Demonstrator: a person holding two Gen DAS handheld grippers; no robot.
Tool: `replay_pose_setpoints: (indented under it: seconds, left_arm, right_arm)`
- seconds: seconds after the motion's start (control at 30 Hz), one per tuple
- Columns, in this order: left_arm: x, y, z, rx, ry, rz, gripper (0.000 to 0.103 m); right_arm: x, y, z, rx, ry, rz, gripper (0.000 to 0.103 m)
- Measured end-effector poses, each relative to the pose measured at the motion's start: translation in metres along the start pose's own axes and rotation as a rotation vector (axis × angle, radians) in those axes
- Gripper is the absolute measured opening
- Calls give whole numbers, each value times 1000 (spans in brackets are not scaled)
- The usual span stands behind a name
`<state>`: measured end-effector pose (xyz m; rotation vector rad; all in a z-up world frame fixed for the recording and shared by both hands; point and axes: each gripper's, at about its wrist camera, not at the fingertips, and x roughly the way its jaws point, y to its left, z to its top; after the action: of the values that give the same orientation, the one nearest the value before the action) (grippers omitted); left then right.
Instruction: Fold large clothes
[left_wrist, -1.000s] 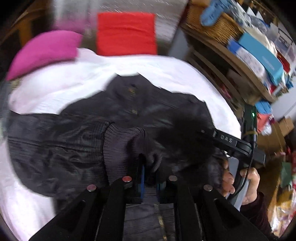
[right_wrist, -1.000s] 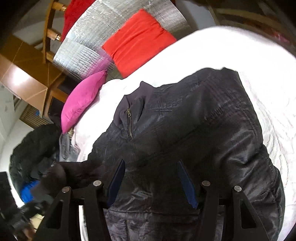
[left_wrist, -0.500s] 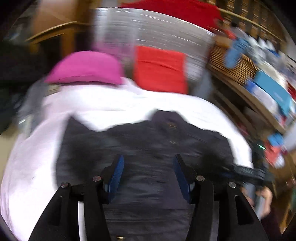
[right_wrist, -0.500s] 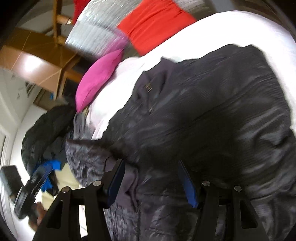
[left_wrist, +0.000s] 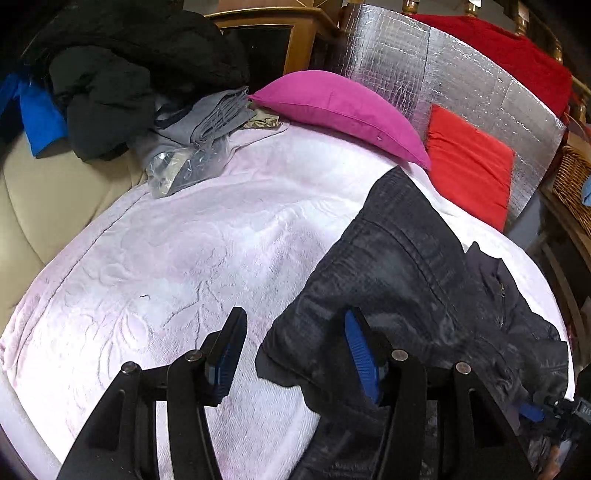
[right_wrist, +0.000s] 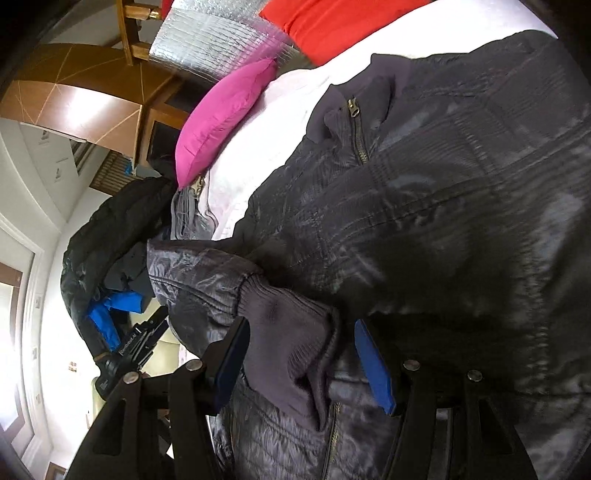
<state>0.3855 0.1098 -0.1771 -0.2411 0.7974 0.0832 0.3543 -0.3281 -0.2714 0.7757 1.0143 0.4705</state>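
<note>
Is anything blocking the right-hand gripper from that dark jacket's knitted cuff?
Nothing visible does. The right gripper is open, and the dark quilted jacket's ribbed grey cuff already lies between its blue-padded fingers.

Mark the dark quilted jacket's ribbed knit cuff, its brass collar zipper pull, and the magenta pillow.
ribbed knit cuff (right_wrist: 291, 332), right wrist view, middle of the ribbing.
brass collar zipper pull (right_wrist: 353, 108), right wrist view, on the pull tab.
magenta pillow (left_wrist: 340, 107), left wrist view, centre of its top face.
</note>
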Motion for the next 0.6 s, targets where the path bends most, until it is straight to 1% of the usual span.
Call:
replay_pose_setpoints:
  seconds: [0.1,0.17,0.23,0.27,0.3,0.33,0.37,0.4,0.53,0.6]
  left_arm:
    - [6,1,-2,-24,25,-51,56]
    - [9,-2,-3,-9,39,-53,56]
    - [12,-6,-5,6,46,-47,56]
    - [12,-8,-6,13,47,-42,56]
    - [12,-9,-7,17,47,-39,56]
    - [11,-8,-7,17,47,-38,56]
    - [10,-7,-8,14,48,-38,56]
    - [10,-6,-8,8,50,-39,56]
    - [8,-4,-11,-1,54,-49,56]
    - [6,-6,-11,15,38,-41,56]
  right_arm:
    - [9,4,-2,-23,-8,-34,63]
    - [13,11,-5,-46,-7,-39,63]
    - [16,19,-10,-78,-2,-43,60]
    - [17,25,-13,-101,-7,-49,45]
    - [17,29,-15,-122,-12,-49,26]
    - [17,34,-17,-149,-21,-64,25]
    - [15,39,-20,-179,-42,-88,22]
    - [13,43,-23,-204,-60,-102,14]
    - [-6,55,-24,-245,-141,-116,9]
    - [-24,62,-25,-275,-216,-132,9]
